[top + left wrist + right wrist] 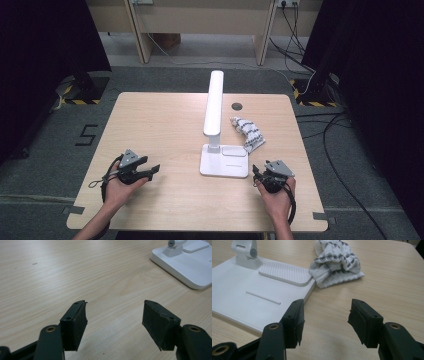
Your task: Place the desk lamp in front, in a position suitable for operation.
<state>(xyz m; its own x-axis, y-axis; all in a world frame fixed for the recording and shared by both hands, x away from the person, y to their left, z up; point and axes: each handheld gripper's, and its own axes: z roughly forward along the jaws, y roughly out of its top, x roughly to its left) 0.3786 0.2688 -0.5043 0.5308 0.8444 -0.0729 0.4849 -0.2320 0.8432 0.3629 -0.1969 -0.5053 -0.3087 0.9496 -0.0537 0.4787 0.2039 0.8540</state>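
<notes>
A white desk lamp (216, 122) stands mid-table on a flat white base (224, 161), its long head reaching toward the far edge. A crumpled white cloth with a dark pattern (248, 132) lies just right of the base; the same cloth (336, 262) shows beyond the base (249, 295) in the right gripper view. My left gripper (152, 171) rests low at the front left, open and empty, jaws pointing right toward the base (186, 265). My right gripper (256, 176) sits at the base's front right corner, open, nothing between its pads.
The wooden table (160, 125) has a round cable hole (236, 106) behind the cloth. Cables run across the grey floor at the right, and a wooden bench stands beyond the far edge.
</notes>
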